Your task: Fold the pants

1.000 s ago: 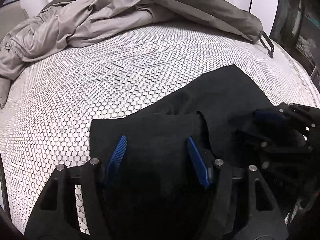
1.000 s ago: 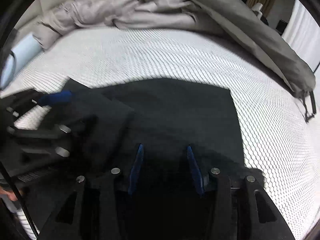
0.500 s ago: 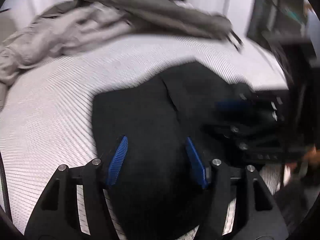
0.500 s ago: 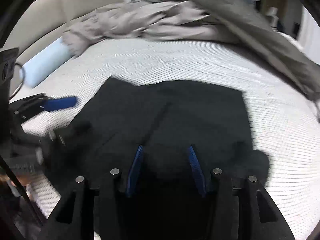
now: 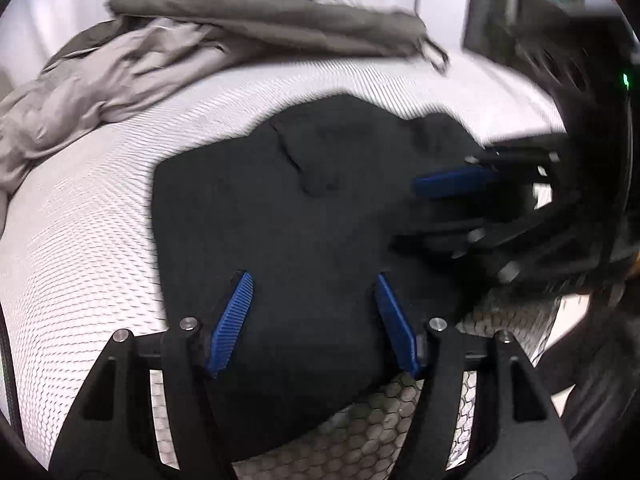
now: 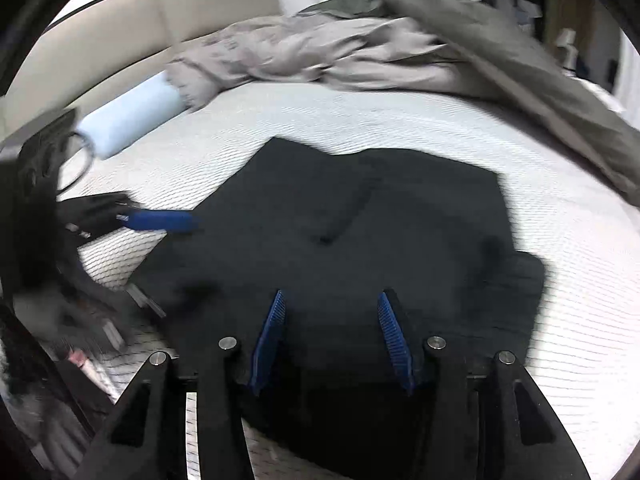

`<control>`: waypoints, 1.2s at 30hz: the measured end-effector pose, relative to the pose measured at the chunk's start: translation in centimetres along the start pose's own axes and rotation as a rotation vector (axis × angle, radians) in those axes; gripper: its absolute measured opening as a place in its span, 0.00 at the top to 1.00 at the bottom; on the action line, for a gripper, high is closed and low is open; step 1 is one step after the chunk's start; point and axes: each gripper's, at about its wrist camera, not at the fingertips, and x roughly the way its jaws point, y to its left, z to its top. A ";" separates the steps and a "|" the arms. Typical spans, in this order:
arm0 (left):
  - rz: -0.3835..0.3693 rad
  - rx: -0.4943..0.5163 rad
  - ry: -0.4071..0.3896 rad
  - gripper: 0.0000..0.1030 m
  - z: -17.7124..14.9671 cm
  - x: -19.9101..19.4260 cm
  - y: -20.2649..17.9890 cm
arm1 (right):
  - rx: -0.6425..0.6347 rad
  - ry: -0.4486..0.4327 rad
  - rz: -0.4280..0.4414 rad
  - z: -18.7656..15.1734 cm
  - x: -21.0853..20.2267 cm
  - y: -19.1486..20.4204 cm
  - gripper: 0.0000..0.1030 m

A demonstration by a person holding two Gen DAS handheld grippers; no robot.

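The black pants (image 5: 280,216) lie folded in a compact shape on the white honeycomb-patterned bed; they also show in the right wrist view (image 6: 380,232). My left gripper (image 5: 312,284) is open and hovers above the pants' near edge, holding nothing. My right gripper (image 6: 330,300) is open above the pants' near edge, empty too. The right gripper shows blurred at the right of the left wrist view (image 5: 480,184). The left gripper shows at the left of the right wrist view (image 6: 152,220).
A crumpled grey duvet (image 5: 160,60) lies across the far side of the bed, also in the right wrist view (image 6: 340,52). A light blue roll (image 6: 128,116) lies at the far left by a beige headboard (image 6: 120,20).
Both grippers have pulled back and risen from the pants. The views swung, so more of the folded pants and the bed shows. Both stay open.
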 end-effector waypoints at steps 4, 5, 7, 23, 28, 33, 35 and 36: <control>0.022 0.023 0.024 0.33 -1.1 -0.2 0.9 | -0.060 0.070 -0.102 -1.8 0.8 -1.7 0.51; 0.025 0.007 0.022 0.29 -1.3 -0.5 1.4 | -0.048 0.061 -0.130 -2.4 -0.1 -3.1 0.52; 0.074 -0.037 0.021 0.28 -2.0 -2.0 2.6 | -0.014 0.015 -0.091 -3.9 -2.9 -5.5 0.54; 0.026 -0.111 0.012 0.29 0.8 0.8 1.2 | 0.471 -0.105 0.154 -5.1 -5.9 -12.6 0.68; 0.029 -0.118 0.011 0.29 0.9 0.9 1.2 | 0.526 -0.167 0.341 -5.6 -8.5 -12.9 0.67; 0.034 -0.112 0.017 0.29 0.8 1.0 1.2 | 0.506 -0.081 0.370 -6.3 -7.2 -12.1 0.68; 0.038 -0.106 0.016 0.29 0.8 0.9 1.2 | 0.484 -0.057 0.325 -6.2 -6.3 -11.6 0.81; 0.039 -0.106 0.014 0.29 0.7 0.8 1.2 | 0.473 -0.055 0.295 -6.1 -6.4 -11.4 0.91</control>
